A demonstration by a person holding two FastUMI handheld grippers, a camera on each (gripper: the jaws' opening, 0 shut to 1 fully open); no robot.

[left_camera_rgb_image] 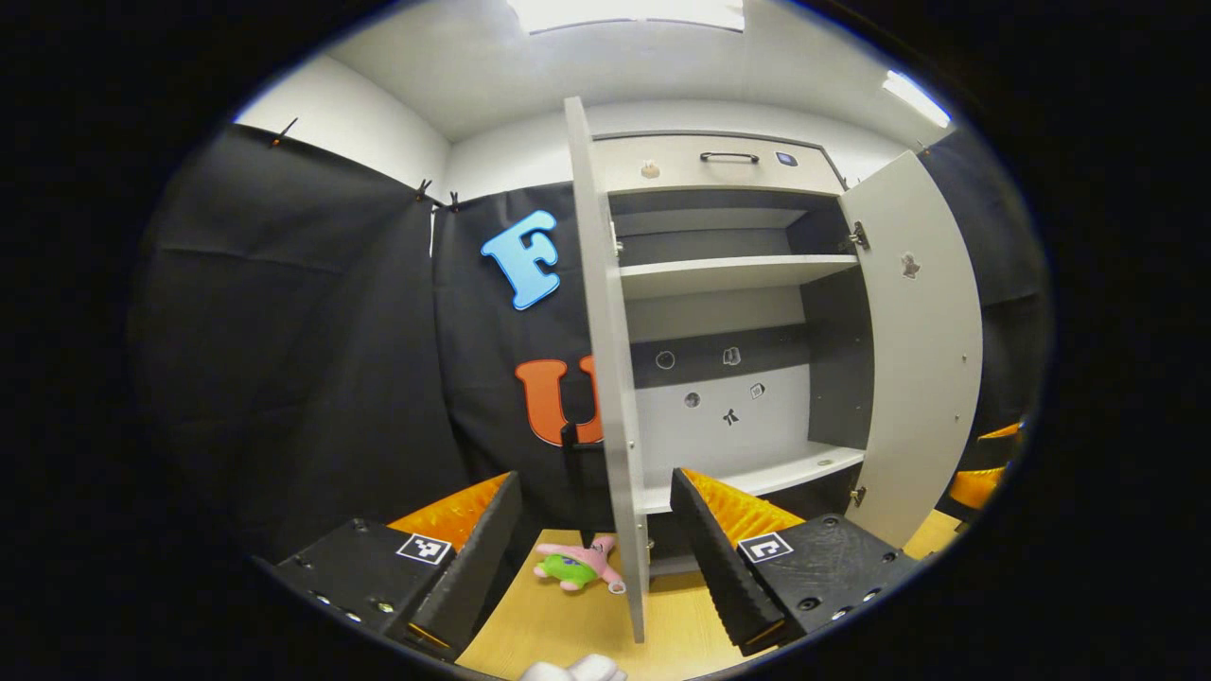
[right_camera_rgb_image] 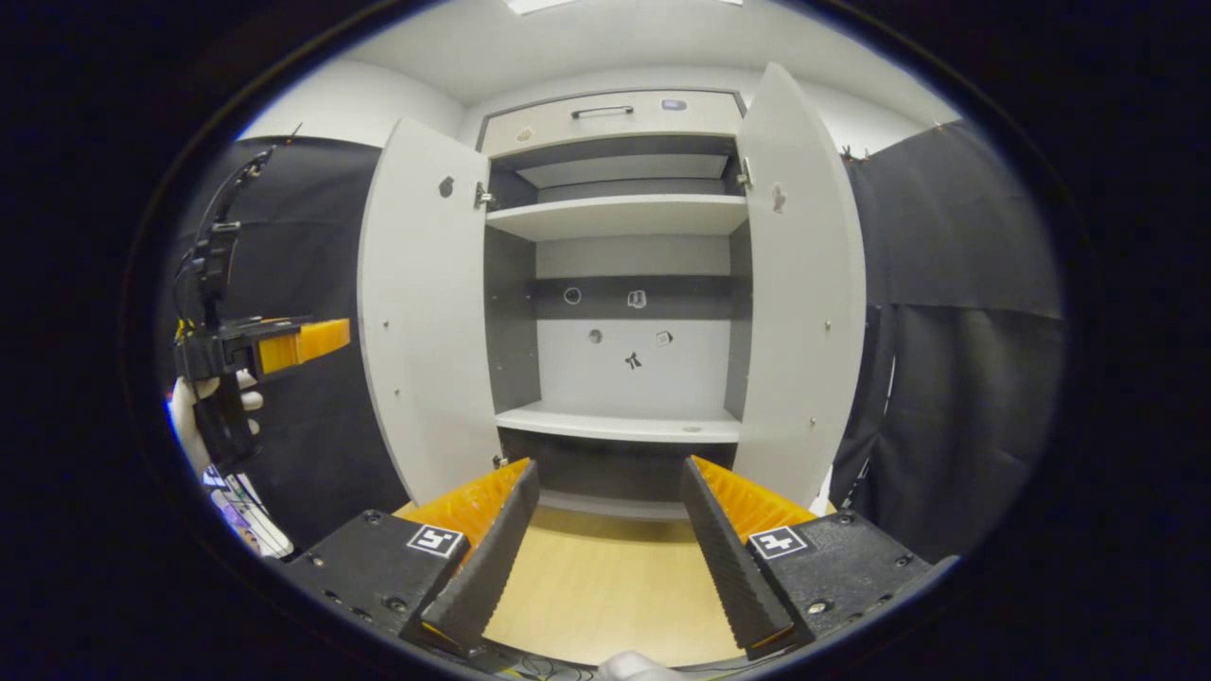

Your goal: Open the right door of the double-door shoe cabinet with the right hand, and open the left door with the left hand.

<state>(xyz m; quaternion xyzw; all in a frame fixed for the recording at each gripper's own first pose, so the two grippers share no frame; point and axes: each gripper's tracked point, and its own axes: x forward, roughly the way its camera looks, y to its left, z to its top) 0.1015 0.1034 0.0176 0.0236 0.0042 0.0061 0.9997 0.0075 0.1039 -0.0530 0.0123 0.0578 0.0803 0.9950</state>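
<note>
The shoe cabinet [right_camera_rgb_image: 620,421] stands with both doors swung wide. In the right gripper view its left door [right_camera_rgb_image: 426,322] and right door [right_camera_rgb_image: 799,284] flank bare shelves. My right gripper [right_camera_rgb_image: 607,468] is open, low in front of the cabinet and touching nothing. In the left gripper view the left door [left_camera_rgb_image: 615,378] is seen edge-on, with a black handle [left_camera_rgb_image: 568,454] on its outer face. That edge runs between the fingers of my open left gripper [left_camera_rgb_image: 596,482], which do not press on it. The right door [left_camera_rgb_image: 913,350] hangs open to the right.
A drawer with a dark handle [left_camera_rgb_image: 728,156] tops the cabinet. A pink and green plush toy [left_camera_rgb_image: 577,565] lies on the wooden floor [right_camera_rgb_image: 587,586] by the left door. A gloved hand [right_camera_rgb_image: 189,416] holds the other gripper [right_camera_rgb_image: 284,345] left of the cabinet.
</note>
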